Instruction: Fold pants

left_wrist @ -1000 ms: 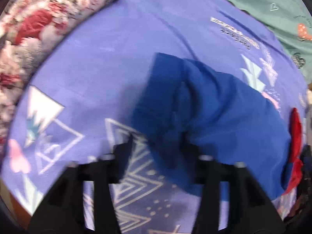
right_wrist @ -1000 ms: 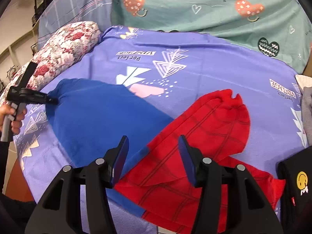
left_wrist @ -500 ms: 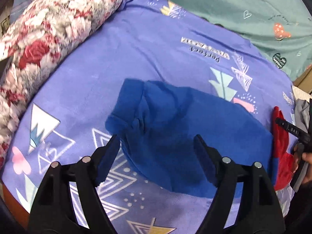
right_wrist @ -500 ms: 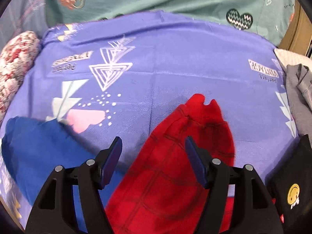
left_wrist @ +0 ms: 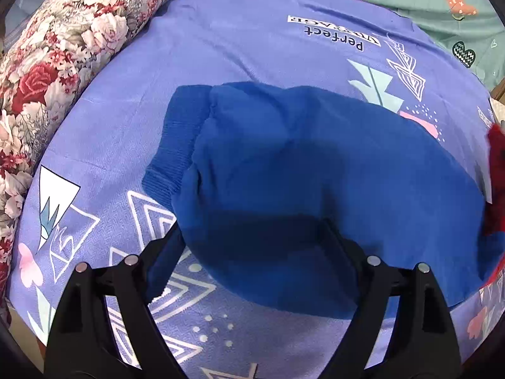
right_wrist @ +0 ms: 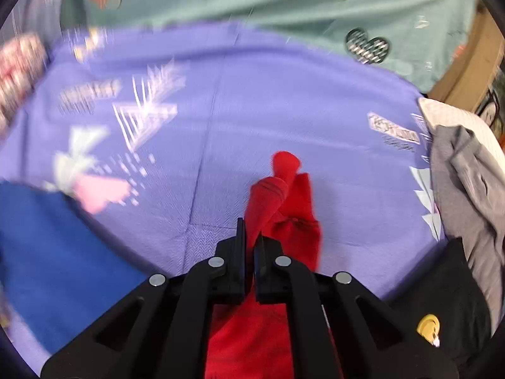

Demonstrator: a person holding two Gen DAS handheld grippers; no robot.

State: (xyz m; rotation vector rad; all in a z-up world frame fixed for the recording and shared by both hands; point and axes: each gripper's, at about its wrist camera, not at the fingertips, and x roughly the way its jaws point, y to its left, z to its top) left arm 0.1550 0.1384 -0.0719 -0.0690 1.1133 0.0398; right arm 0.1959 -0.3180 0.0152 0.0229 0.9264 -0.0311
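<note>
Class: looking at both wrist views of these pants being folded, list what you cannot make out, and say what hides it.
- Left wrist: red leg cut off by the right edge.
- Right wrist: purple sheet's print blurred by motion.
- Right wrist: red fabric inside the right gripper hidden by its fingers.
- Left wrist: blue leg's near edge hidden behind the opening left gripper.

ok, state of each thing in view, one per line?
left gripper: jaws opening, astride the blue leg, not pressing it
right gripper: shut on the red leg
blue leg: lying on the bed, cuff end rumpled
red leg: bunched, pinched in the jaws
purple sheet: spread under the pants
grey garment: crumpled at the bed's edge
</note>
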